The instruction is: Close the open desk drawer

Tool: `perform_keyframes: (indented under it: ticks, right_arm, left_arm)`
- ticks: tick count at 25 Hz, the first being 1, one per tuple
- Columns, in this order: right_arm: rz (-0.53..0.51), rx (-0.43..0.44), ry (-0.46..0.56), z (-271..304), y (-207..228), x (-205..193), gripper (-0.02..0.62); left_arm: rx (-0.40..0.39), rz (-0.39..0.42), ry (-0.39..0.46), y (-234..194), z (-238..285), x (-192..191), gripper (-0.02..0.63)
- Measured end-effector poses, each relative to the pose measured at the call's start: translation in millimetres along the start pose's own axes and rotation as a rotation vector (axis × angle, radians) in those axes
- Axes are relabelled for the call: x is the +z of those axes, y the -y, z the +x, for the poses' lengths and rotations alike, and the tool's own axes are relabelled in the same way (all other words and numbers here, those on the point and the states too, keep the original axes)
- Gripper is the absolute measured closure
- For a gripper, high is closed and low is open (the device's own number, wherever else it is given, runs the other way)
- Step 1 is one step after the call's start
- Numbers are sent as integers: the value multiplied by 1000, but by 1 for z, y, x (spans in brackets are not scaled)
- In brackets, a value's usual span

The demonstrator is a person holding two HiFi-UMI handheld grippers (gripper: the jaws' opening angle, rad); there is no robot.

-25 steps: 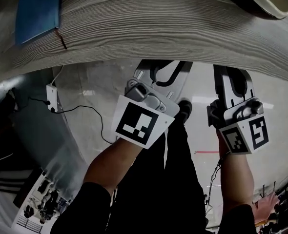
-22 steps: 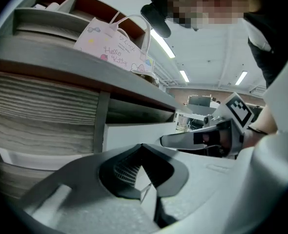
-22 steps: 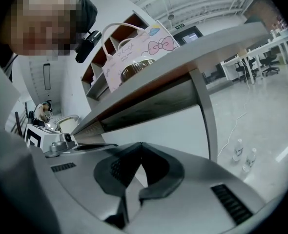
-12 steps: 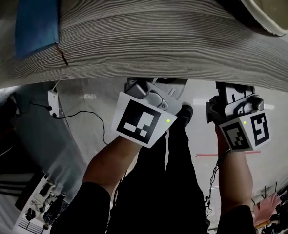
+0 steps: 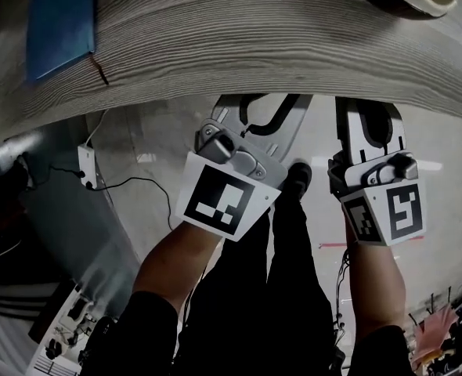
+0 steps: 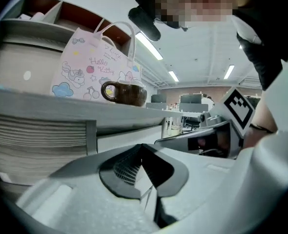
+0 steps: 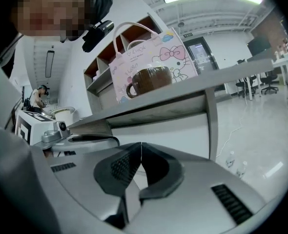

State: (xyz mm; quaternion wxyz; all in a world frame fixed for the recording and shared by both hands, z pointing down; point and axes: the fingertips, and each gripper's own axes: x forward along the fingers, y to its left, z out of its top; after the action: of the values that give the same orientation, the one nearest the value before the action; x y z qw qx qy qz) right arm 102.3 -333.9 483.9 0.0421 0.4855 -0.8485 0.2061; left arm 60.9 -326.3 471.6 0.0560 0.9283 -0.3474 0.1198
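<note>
**Head view:** the left gripper [image 5: 264,120] and right gripper [image 5: 368,125] hang low before the desk [image 5: 254,45], aimed under its edge.

**Left gripper view:** the jaws are pressed together and empty. The white drawer [image 6: 129,136] front apparently sits ahead, under the desk.

**Right gripper view:** the jaws likewise meet, which suits pushing.

Desk [image 5: 239,45]: grey wood-grain, matt, finely ridged. Left gripper [image 6: 141,145] and right gripper [image 7: 141,143]: matt grey moulded plastic, slightly grainy; pads [image 7: 121,168] dark, ribbed, rubbery-looking. Floor [image 5: 149,131]: polished, glossy, catching light. Mug [image 7: 151,80]: brown glaze, shiny. Bag [image 7: 173,52]: pink printed paper, smooth.
</note>
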Motion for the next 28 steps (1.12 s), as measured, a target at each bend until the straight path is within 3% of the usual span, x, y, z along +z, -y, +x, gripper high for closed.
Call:
perform_keyframes:
  ticks: [6, 10, 14, 18, 23, 28]
  right_arm:
    - [-7, 20, -5, -51, -27, 20, 581]
    - [8, 52, -9, -93, -55, 51, 581]
    - [-12, 93, 27, -155, -96, 103, 581]
    - [-97, 101, 58, -225, -127, 170, 581]
    - [-244, 92, 92, -300, -156, 255, 581]
    - [-234, 141, 148, -362, -190, 312, 582]
  left_arm:
    - [11, -68, -16, 32, -35, 35, 598]
    - [-23, -55, -23, 62, -70, 78, 598]
    - [-4, 11, -10, 92, -120, 150, 598]
    - [69, -32, 12, 115, -163, 227, 598]
    - [32, 35, 39, 155, -206, 322, 598]
    - [-28, 70, 81, 201, -242, 395, 598]
